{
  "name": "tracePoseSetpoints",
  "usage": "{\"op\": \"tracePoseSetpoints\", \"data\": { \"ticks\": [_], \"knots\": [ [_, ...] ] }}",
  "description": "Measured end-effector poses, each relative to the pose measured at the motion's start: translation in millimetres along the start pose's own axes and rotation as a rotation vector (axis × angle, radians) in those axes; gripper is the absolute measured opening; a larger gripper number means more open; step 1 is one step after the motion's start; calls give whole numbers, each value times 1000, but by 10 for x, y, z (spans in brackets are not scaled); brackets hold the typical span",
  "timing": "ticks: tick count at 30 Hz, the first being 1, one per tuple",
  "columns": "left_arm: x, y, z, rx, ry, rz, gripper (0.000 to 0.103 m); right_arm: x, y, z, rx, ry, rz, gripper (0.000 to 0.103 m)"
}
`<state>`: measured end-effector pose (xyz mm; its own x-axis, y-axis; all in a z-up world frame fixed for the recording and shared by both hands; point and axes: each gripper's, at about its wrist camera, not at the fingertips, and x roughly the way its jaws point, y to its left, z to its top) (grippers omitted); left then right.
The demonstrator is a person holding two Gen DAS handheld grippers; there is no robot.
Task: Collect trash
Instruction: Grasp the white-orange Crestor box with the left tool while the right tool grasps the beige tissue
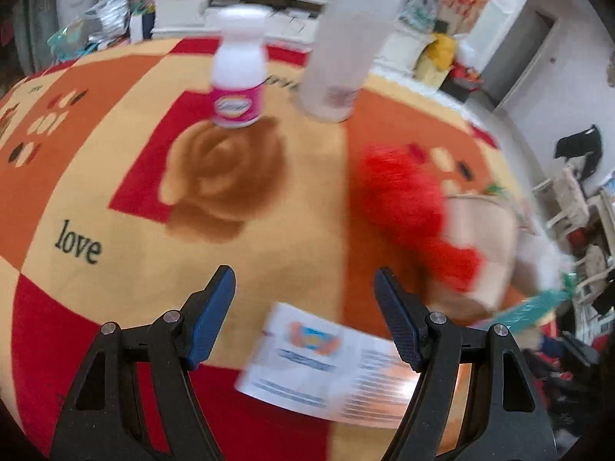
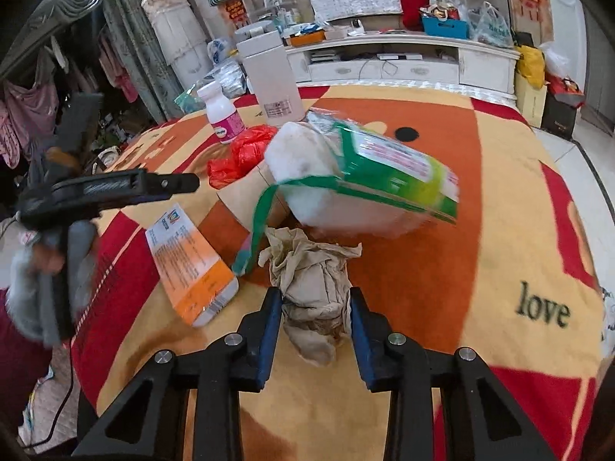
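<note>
The right gripper [image 2: 312,315] pinches a crumpled wad of soiled paper [image 2: 311,288] near the near edge of the table [image 2: 519,230], its blue pads pressed into the wad's sides. The left gripper [image 1: 303,307] hangs with its fingers spread and nothing between them, above an orange-and-white leaflet [image 1: 326,361] lying flat on the cloth.

The wad is loose and springy, so part of it may tear away or slip free when lifted, since the pads catch only its lower folds. Its upper tail lies just beside a green strap [image 2: 257,226] trailing from the green package with white stuffing [image 2: 361,176]; a snag there could drag that package along. The flat leaflet gives the left fingers little edge to bite.

The left wrist view is blurred: the red plastic bag [image 1: 407,207] shows only as a smear, and what lies beneath it, possibly a brown paper bag, is hard to make out.
</note>
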<state>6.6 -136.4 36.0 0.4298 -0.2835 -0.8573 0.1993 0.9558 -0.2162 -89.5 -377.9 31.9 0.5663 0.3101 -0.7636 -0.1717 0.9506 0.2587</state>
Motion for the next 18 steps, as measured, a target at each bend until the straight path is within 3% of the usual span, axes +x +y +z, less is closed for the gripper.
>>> {"op": "tracePoseSetpoints", "data": {
  "ticks": [2,6,10,18],
  "knots": [
    [111,107,-35,4,60,-1,73,-49,-57,-30,17,-1,2,33],
    [-3,96,-227,59,84,-34,72,-180,-123,-120,46,-7,9,33],
    [-217,66,-619,128,112,-37,72,-322,-163,-201,31,-4,-23,33],
    [-660,-140,-1309,132,183,-264,72,-551,-212,-341,34,-14,-43,33]
  ]
}}
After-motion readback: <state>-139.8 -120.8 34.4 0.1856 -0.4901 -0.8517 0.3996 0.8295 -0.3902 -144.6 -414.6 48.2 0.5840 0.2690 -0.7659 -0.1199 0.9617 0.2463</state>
